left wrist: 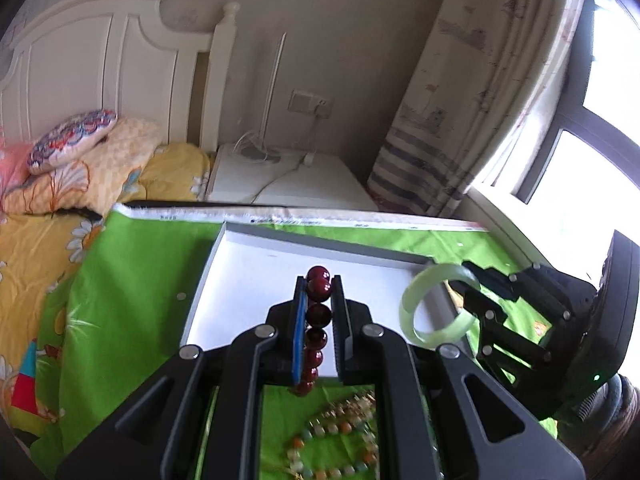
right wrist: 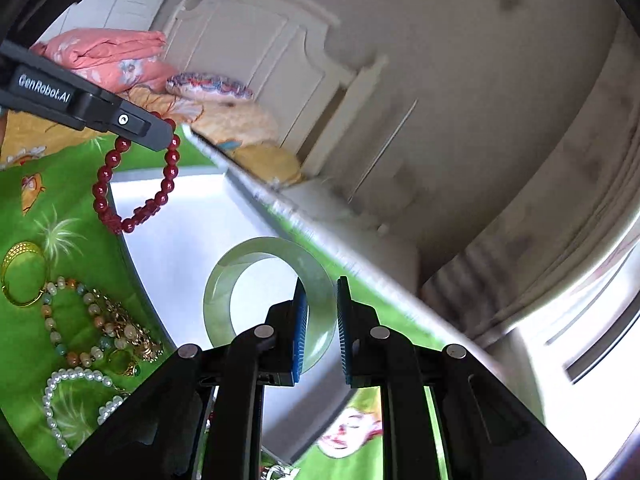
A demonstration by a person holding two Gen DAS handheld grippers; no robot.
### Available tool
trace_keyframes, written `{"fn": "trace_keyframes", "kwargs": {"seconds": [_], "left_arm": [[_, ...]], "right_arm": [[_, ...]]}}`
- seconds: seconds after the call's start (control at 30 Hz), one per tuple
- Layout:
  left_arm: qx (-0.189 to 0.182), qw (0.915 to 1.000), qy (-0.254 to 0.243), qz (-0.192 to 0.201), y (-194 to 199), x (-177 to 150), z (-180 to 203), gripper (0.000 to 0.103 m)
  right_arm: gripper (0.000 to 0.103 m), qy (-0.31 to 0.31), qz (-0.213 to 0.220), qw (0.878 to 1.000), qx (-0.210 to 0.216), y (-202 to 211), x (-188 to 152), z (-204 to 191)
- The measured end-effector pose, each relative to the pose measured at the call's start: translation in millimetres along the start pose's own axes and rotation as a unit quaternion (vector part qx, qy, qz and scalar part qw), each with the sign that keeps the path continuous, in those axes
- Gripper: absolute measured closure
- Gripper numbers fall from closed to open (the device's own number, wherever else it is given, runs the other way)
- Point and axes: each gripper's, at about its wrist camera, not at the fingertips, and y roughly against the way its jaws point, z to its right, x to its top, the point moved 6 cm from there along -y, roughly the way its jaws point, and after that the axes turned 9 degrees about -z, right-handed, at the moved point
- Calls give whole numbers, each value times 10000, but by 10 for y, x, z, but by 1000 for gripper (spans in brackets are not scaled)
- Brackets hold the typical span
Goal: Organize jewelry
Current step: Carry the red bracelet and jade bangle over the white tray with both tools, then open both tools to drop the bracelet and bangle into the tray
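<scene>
Left gripper: clamped on the red bracelet, which hangs in a loop over the tray's near-left edge, probably for lowering inside.
Right gripper: pads closed on the rim of the green bangle, held above the tray, apparently also bound for it.
Tray: white, shallow, nothing visible in it, on the green cloth.
Still loose on cloth: pastel bead necklace, gold bangle, pearl strand, a gold ring.
Left view only: both held pieces over the tray together.
Right view only: the red loop's full shape, and most of the waiting pile.
</scene>
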Motion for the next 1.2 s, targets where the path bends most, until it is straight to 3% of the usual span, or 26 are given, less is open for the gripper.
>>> {"fn": "trace_keyframes", "kwargs": {"seconds": [0.13,0.33,0.37,0.43,0.47,0.5,0.57,0.67,0.7,0.73,0.77,0.8,0.9,1.0,1.2], "left_arm": [[112,9995,200,-237,-343,34,-132,92],[477,9972,318,-489,-735,145,-288,91],[536,9968,310,-497,-763,152,-295,85],[691,9957,369,-486,-771,156,-333,53],[789,9951,458,-387,-723,148,-358,29],[856,9945,540,-267,-653,139,-381,21],[872,9940,650,-62,-461,67,-389,19],[1036,9921,689,169,-203,-110,-379,7],[1165,9904,716,221,-130,-188,-390,5],[1248,9891,744,233,-80,-243,-394,3],[1384,9868,807,236,-13,-343,-410,2],[1495,9844,892,240,53,-450,-426,2],[1535,9810,1163,237,222,-756,-458,2],[1444,9795,1402,126,355,-1066,-476,2],[1244,9815,1450,-83,507,-1527,-423,2]], "right_arm": [[89,-246,-562,9967,526,-367,-135,-38],[87,-1060,-956,9836,1103,-712,-219,111],[83,-1120,-983,9819,1167,-735,-226,132],[72,-1252,-1022,9795,1204,-710,-251,200],[67,-1337,-953,9795,1171,-642,-268,242],[58,-1390,-869,9794,1175,-572,-267,278],[46,-1531,-584,9789,1223,-387,-309,380],[41,-1669,-252,9772,1288,-52,-423,453],[33,-1707,-180,9768,1277,23,-450,481],[19,-1789,-75,9766,1193,143,-508,511],[13,-1873,7,9764,1076,251,-565,545],[12,-1987,112,9751,979,363,-651,561],[12,-2183,33,9652,1438,509,-906,516],[12,-2280,-17,9647,1316,667,-1133,488],[12,-3109,-369,9337,1736,978,-1668,362]]}}
